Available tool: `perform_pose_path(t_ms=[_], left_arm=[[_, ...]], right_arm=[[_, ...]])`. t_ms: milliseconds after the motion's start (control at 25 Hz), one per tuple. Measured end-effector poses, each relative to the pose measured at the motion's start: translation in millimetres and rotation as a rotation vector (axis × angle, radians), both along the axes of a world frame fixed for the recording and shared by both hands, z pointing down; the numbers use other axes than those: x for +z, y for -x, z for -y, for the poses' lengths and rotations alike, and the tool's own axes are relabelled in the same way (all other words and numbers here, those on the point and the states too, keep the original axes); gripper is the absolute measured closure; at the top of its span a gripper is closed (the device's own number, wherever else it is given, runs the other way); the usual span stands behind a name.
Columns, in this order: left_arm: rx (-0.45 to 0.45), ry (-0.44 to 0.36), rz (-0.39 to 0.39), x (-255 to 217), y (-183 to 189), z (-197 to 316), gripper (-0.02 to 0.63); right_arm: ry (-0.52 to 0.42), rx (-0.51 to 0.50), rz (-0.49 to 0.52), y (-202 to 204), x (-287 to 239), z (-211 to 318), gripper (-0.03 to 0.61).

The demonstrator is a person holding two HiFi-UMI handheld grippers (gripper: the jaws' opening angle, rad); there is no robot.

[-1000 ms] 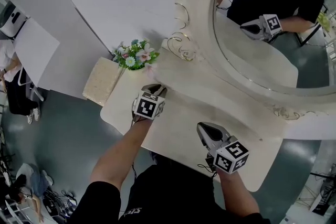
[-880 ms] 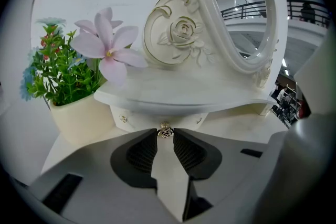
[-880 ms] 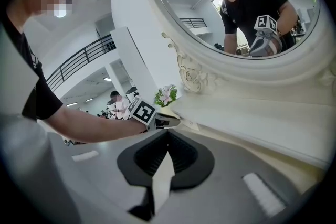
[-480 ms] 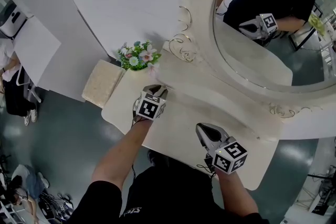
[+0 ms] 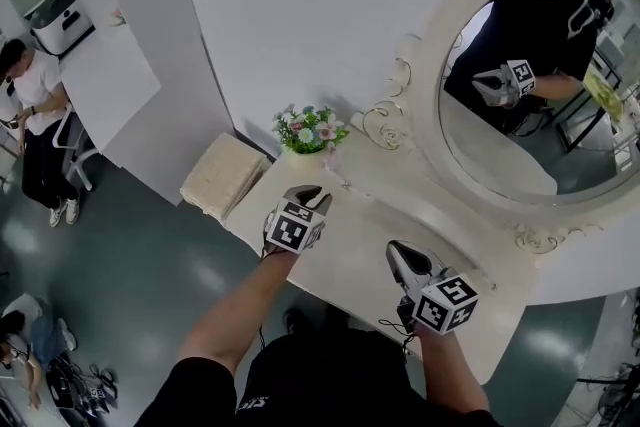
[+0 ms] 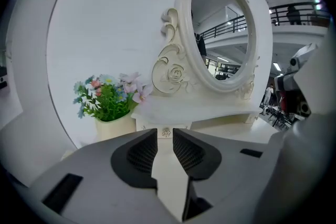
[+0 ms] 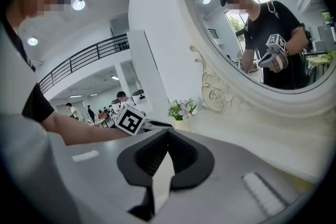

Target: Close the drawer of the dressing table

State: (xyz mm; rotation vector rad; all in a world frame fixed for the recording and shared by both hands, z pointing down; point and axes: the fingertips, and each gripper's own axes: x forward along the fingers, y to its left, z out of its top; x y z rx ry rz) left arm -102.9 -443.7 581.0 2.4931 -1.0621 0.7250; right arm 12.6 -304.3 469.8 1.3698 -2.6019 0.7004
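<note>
White wall (image 5: 300,15) fills the upper part of the head view, with grey floor (image 5: 150,265) across the lower left, where a person (image 5: 35,105) in a white top stands at the left edge.

Against the wall stands the cream dressing table (image 5: 360,230), its top running from mid-frame toward the lower right. An oval mirror (image 5: 545,150) in a carved frame rises at the upper right. Its glass shows the wearer in a black shirt, holding one pair of tongs. A beige padded stool (image 5: 222,177) sits just beside the table's left end. A small pot of flowers (image 5: 310,128) stands on the table's far left corner, near the scrollwork at the foot of the mirror frame.

Both bare forearms reach up from the bottom edge. The left tongs (image 5: 312,199) hover over the left part of the table top, below the flowers. Their jaws have just been narrowing but stand apart, with nothing between them. The right tongs (image 5: 396,249) hang over the table's middle, well apart from the left pair. In the right gripper view their tips meet – pressed together and empty.

In the left gripper view the drawer (image 6: 152,124) lies just past the tips, at frame centre, in the raised shelf under the mirror. Its front looks flush with the shelf face, and its round knob (image 6: 166,132) shows between the jaw tips – beyond them and untouched.
</note>
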Motion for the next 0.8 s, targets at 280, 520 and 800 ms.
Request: perform_pose_path(t_ms=[280,520,800], left_arm=[[-0.036,-0.159,0.042,-44.3,52.8,-23.5,0.543],[-0.066,-0.244,0.051,-75.7,85.4,-39.4,0.572],[-0.101,-0.257,0.027,-111.2,94.8,-67.3,0.606]], right_arm=[[-0.051,0.010,-0.017,16.9,-23.9,-4.8,0.568],[-0.093,-0.014,-0.009,28.8,-36.8,-7.4,0.568],[-0.190,-0.064,0.027,23.9,-66.3,-7.0,0.569]])
